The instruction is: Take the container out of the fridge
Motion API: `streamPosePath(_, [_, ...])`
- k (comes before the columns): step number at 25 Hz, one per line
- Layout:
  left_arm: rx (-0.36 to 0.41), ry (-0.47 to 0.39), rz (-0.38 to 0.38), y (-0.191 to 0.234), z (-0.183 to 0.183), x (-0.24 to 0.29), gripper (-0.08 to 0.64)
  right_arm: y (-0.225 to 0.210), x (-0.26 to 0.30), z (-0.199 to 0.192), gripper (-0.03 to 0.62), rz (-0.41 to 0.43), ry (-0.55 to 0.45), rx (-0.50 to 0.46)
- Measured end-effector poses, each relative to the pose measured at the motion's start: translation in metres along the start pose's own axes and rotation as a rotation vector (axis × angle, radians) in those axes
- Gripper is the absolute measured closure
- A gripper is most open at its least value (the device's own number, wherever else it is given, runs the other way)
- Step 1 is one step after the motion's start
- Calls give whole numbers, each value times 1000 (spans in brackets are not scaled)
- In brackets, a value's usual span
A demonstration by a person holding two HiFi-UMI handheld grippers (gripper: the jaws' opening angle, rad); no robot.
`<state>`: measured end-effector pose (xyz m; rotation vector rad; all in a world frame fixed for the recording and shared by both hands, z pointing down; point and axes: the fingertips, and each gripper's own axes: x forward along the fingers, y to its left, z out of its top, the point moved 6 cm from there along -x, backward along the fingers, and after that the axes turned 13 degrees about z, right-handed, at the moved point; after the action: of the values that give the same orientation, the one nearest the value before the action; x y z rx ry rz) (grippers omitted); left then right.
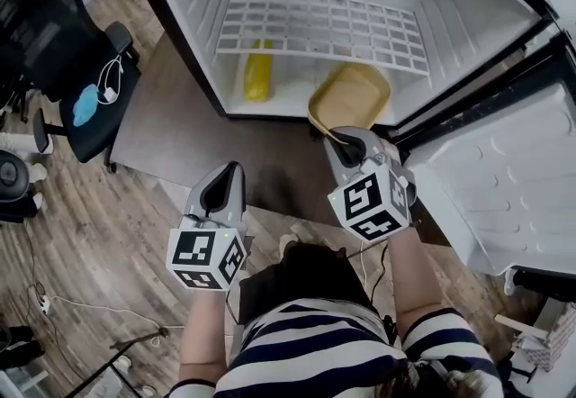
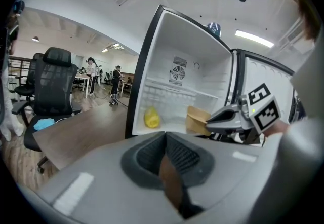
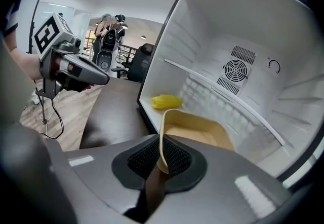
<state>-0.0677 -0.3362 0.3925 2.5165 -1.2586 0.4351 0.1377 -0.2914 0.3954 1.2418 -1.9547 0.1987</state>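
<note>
A tan, shallow container pokes out over the front edge of the open fridge's floor. My right gripper is shut on its near rim, and the thin wall runs between the pads. My left gripper hovers to the left over the brown table, shut with nothing in it. A yellow object lies on the fridge floor at the left.
A white wire shelf spans the fridge above the floor. The open fridge door stands to the right. The brown table lies under both grippers. A black office chair stands at the left on the wood floor.
</note>
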Motion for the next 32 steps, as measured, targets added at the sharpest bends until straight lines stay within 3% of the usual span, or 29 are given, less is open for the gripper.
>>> streamPosePath(8, [12, -14, -26, -2, 7, -22, 560, 37, -29, 5, 575, -2, -20, 29])
streamPosePath(19, [46, -27, -6, 29, 20, -56, 560, 89, -63, 2, 575, -18, 3, 78])
streamPosePath(32, [64, -10, -24, 50, 12, -79, 560, 129, -86, -4, 575, -58, 21, 147])
